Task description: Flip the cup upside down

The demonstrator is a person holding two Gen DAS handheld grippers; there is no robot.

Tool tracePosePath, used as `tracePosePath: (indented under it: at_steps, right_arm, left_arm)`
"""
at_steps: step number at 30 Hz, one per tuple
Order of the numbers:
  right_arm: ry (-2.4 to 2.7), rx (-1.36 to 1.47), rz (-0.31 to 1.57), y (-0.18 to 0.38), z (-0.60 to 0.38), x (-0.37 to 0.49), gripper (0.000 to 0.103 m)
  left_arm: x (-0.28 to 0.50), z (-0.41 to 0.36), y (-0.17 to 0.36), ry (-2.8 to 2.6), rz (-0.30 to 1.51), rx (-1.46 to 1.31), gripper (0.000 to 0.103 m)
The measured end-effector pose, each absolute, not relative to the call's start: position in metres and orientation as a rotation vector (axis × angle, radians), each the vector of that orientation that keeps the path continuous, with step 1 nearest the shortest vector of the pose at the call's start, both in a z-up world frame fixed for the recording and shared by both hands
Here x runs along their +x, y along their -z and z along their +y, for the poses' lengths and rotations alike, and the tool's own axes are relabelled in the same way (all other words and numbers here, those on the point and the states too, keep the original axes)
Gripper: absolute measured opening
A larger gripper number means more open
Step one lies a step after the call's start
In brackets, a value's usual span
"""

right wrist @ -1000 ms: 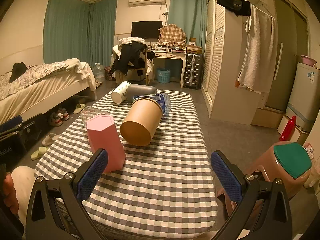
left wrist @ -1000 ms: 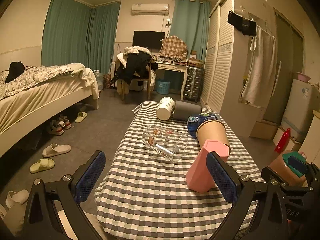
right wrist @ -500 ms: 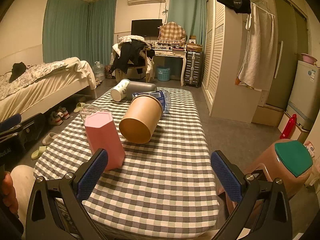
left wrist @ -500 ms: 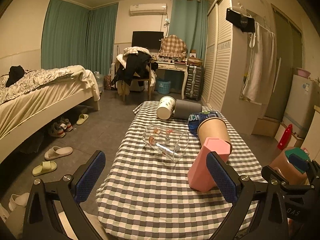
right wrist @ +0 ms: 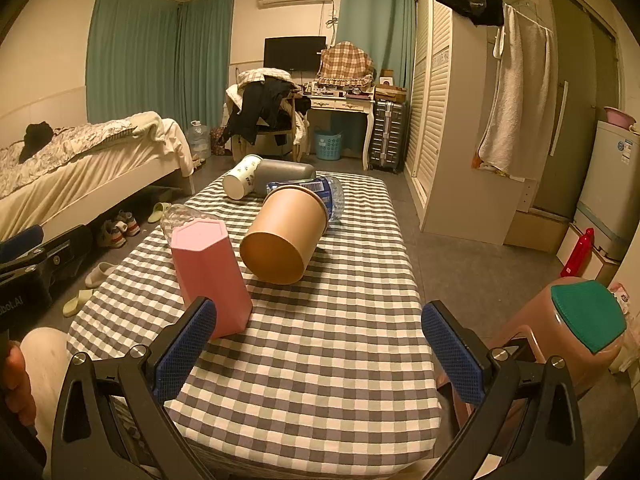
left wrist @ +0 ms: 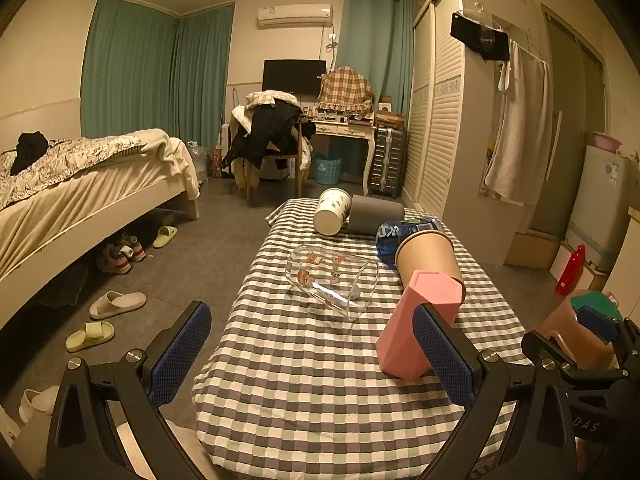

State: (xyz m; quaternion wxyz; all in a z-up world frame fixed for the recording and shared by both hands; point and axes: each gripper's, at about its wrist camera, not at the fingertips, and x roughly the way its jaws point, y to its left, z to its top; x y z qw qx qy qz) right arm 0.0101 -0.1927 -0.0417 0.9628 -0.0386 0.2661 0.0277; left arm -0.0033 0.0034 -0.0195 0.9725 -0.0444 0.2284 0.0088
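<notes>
While your left gripper (left wrist: 312,354) and right gripper (right wrist: 316,346) hang spread and empty, the pink hexagonal cup (right wrist: 210,276) stands beside the tipped brown paper cup (right wrist: 284,234).

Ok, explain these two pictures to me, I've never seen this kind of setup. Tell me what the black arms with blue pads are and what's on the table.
No robot here: a person holds a two-finger tool in each hand, and each has a wide-angle camera looking along its fingers. One picture comes from the left tool, the other from the right tool. The blue pads are the fingers' gripping faces. Both tools are open and hold nothing.

Ahead is a table with a checked cloth. On it a pink cup stands with its closed end up. Lying on their sides are a brown paper cup, a clear glass, a white paper cup, a grey cup and a blue-labelled bottle.
</notes>
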Motion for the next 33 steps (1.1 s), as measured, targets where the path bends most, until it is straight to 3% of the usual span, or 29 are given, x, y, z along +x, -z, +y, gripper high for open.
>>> tracePosePath:
  at_steps: [33]
  right_arm:
    - [-0.057, -0.076, 0.546, 0.0455, -0.1923, 0.0104, 0.103]
  left_arm:
    - [-0.0066, 0.0070, 0.0265, -0.005, 0.477, -0.083, 0.103]
